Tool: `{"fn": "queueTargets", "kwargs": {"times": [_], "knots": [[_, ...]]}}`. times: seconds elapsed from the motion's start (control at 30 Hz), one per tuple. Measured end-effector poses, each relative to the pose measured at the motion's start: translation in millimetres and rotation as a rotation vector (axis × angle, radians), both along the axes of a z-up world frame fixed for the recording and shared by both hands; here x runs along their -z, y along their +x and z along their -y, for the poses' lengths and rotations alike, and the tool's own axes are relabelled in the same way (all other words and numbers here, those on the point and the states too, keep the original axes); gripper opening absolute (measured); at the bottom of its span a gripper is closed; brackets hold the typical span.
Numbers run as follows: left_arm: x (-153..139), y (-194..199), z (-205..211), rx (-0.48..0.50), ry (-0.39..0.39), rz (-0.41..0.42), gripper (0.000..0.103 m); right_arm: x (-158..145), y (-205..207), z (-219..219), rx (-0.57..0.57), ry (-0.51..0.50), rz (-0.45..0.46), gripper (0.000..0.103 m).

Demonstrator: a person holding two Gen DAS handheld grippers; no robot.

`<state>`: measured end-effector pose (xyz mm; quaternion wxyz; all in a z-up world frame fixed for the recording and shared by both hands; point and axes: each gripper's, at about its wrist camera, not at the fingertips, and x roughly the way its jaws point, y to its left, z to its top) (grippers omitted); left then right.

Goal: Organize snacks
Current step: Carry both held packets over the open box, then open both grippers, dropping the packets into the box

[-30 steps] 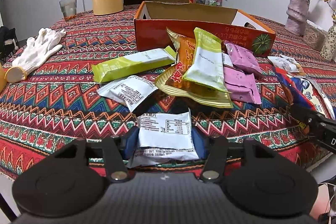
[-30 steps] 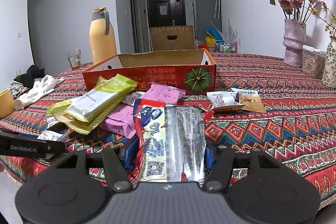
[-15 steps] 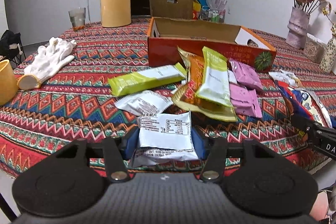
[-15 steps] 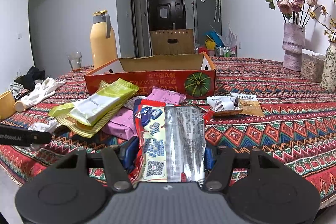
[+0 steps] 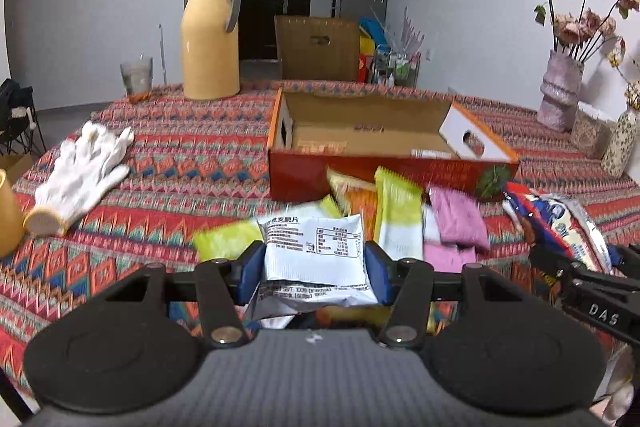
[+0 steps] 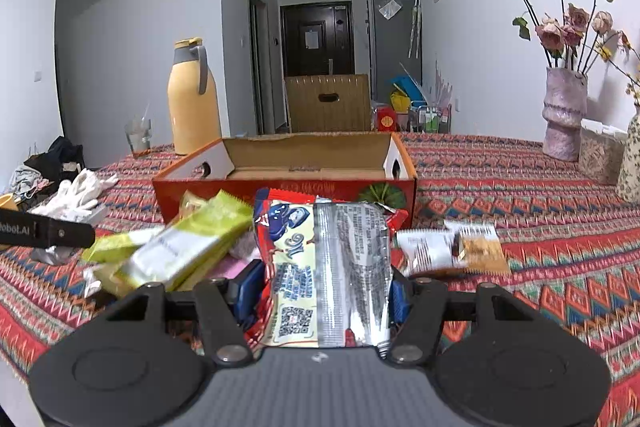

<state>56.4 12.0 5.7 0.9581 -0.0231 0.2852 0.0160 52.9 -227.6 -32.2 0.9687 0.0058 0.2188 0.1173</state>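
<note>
Ahead of the left gripper (image 5: 314, 269) a heap of snack packets (image 5: 400, 219) lies on the tabletop (image 5: 192, 163), with the open box (image 5: 384, 143) behind the heap. Gloves (image 5: 86, 171) lie far left; the jug (image 5: 210, 35) stands beyond them.

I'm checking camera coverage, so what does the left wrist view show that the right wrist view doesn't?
Only the left wrist view shows the white packet gripped by the left gripper, and items lying inside the box. Only the right wrist view shows the blue packet from behind in the right gripper, and the brown snack. Both show the box, jug, glass, gloves and vase.
</note>
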Motion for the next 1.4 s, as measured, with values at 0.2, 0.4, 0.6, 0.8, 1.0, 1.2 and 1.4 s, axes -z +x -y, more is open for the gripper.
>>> {"fn": "queueTargets", "kwargs": {"times": [0.2, 0.4, 0.6, 0.8, 1.0, 1.2, 1.4], "knots": [[-19, 33, 5, 0.003, -0.003, 0.037, 0.055, -15, 35, -3, 0.000, 0.003, 0.028, 0.060], [-34, 77, 10, 0.006, -0.004, 0.057, 0.055, -29, 80, -8, -0.001, 0.003, 0.057, 0.060], [-41, 121, 16, 0.008, 0.001, 0.069, 0.055, -40, 129, -18, -0.001, -0.009, 0.077, 0.060], [-41, 163, 18, -0.004, -0.011, 0.062, 0.055, -45, 177, -30, -0.005, -0.021, 0.062, 0.060], [-35, 201, 19, -0.028, -0.011, 0.054, 0.055, -35, 217, -37, 0.012, -0.007, 0.017, 0.060], [-18, 221, 11, -0.051, -0.023, 0.051, 0.055, -14, 238, -36, 0.027, 0.013, -0.025, 0.060], [-7, 226, 3, -0.042, -0.043, 0.023, 0.055, -6, 238, -39, 0.020, -0.001, -0.051, 0.060]]}}
